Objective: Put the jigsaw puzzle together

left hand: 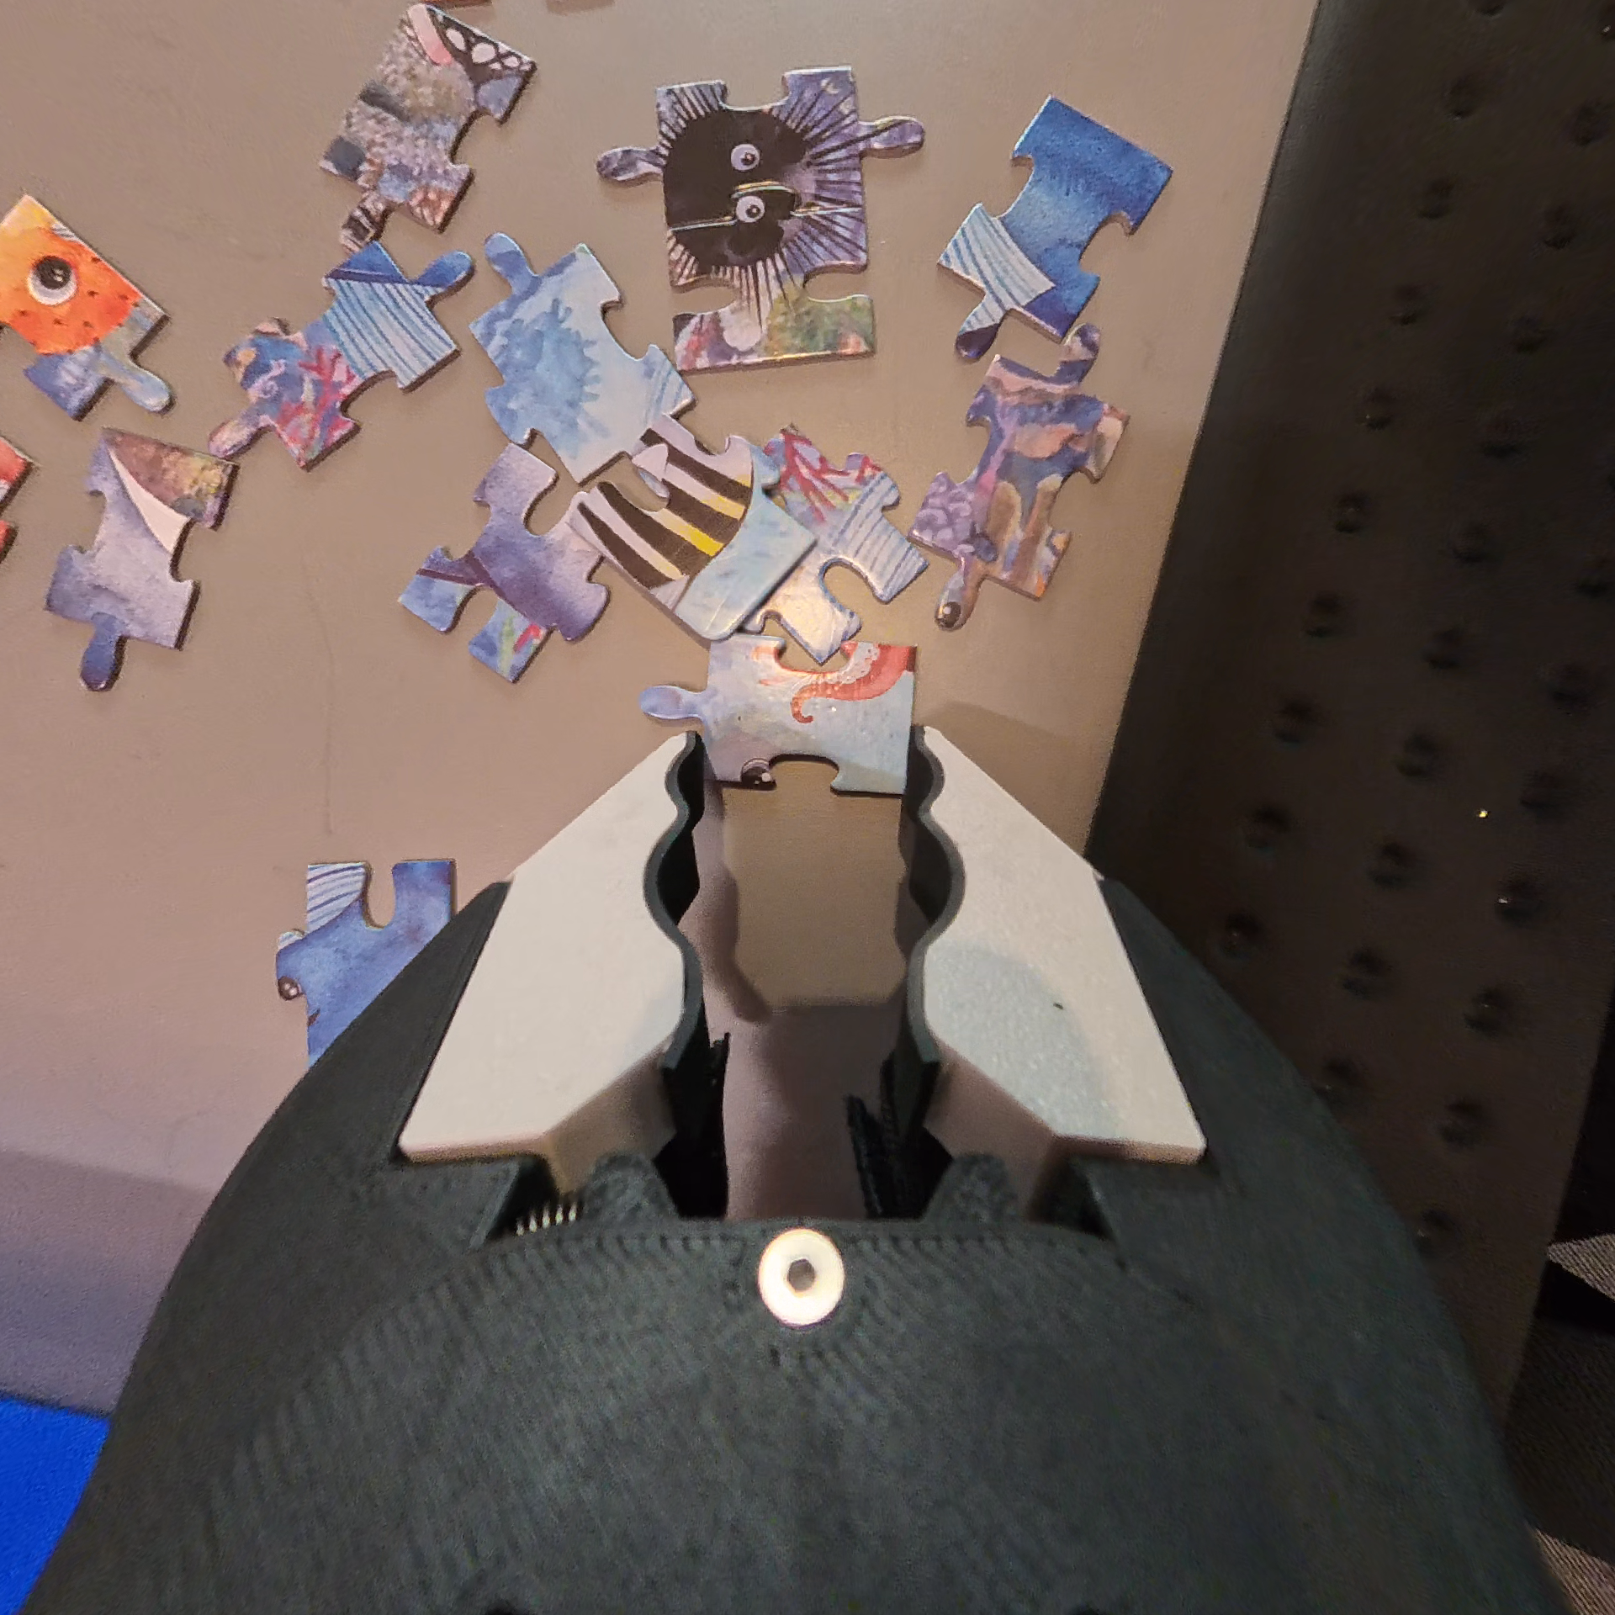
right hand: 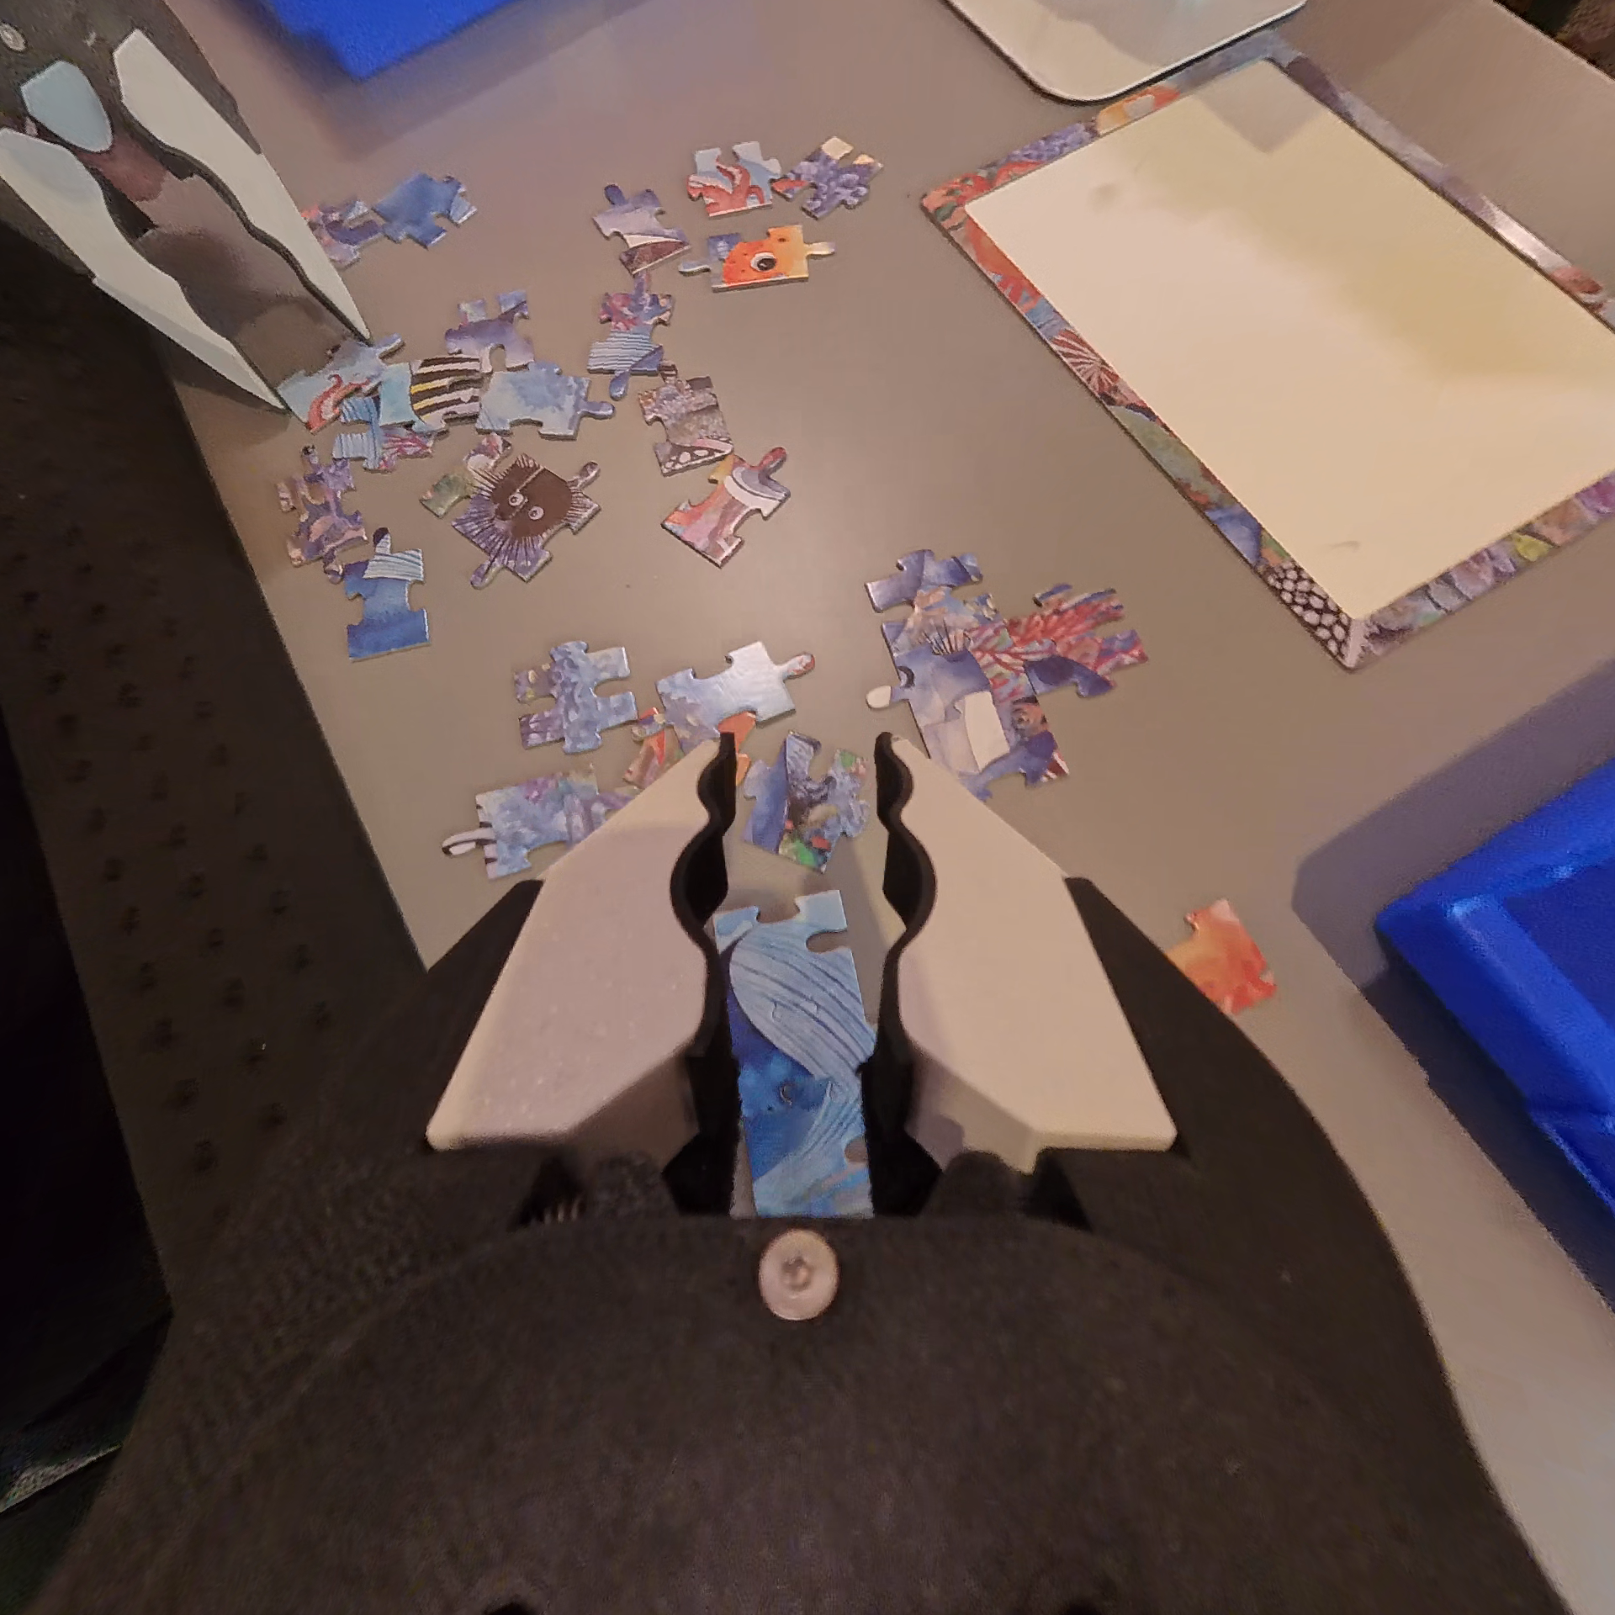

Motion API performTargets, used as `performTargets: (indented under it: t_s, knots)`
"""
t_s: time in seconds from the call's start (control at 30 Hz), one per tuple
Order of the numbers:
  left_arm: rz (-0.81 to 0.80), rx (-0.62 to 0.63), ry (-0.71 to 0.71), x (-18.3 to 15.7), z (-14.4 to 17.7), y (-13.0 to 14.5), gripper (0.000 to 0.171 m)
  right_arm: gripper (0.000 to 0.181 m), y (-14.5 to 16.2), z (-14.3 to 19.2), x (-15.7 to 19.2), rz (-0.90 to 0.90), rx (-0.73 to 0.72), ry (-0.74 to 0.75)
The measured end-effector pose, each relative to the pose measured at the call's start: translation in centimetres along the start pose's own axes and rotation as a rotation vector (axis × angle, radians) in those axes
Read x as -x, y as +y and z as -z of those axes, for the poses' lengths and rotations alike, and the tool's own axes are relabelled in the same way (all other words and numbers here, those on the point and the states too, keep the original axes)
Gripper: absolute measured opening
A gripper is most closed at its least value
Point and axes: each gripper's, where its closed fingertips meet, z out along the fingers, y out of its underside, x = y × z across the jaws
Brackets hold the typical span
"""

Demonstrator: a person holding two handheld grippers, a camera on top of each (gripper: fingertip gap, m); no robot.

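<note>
Loose sea-themed jigsaw pieces lie scattered on the grey table point(left hand: 786, 52). My left gripper point(left hand: 804, 743) is shut on a pale blue piece with a red tentacle point(left hand: 813, 708), touching both its side edges at table level. The right wrist view shows this gripper point(right hand: 323, 371) at the far left. My right gripper point(right hand: 800, 752) is open and empty above the table. A long blue striped piece point(right hand: 795, 1049) lies under the gap between its jaws. The puzzle frame point(right hand: 1049, 288) with an empty cream centre lies at the far right. A joined cluster of pieces point(right hand: 987, 673) lies in front of it.
A black perforated surface point(left hand: 1398, 612) borders the table beside my left gripper. A blue bin point(right hand: 1529, 1005) stands at the right, with an orange piece point(right hand: 1223, 953) near it. A sea-urchin piece point(left hand: 760, 192) and a striped-fish piece point(left hand: 690, 524) lie just beyond my left gripper. The grippers' ends are close to 35 cm from one another.
</note>
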Motion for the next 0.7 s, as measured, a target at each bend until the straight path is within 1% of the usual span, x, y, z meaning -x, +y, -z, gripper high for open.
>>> performTargets:
  t_s: [0.1,0.2,0.37,0.57,0.7]
  knots:
    - [0.004,-0.014,-0.016,0.3,0.4,-0.3,0.045,0.030,1.0,1.1,-0.4,-0.023,-0.007,0.021]
    - [0.006,-0.030,-0.033,0.7,0.9,-0.7,0.045,0.030,2.2,1.4,-0.5,-0.035,0.009,0.028]
    - [0.002,-0.031,-0.055,1.1,1.6,-1.2,0.046,0.031,3.7,1.2,-0.2,-0.033,0.041,0.027]
    - [0.009,-0.043,-0.077,1.6,2.5,-1.5,0.046,0.030,4.7,0.1,1.3,-0.003,0.068,-0.036]
    - [-0.011,-0.076,-0.062,1.1,2.6,-3.1,0.046,0.032,5.5,-0.7,2.5,0.033,0.098,-0.075]
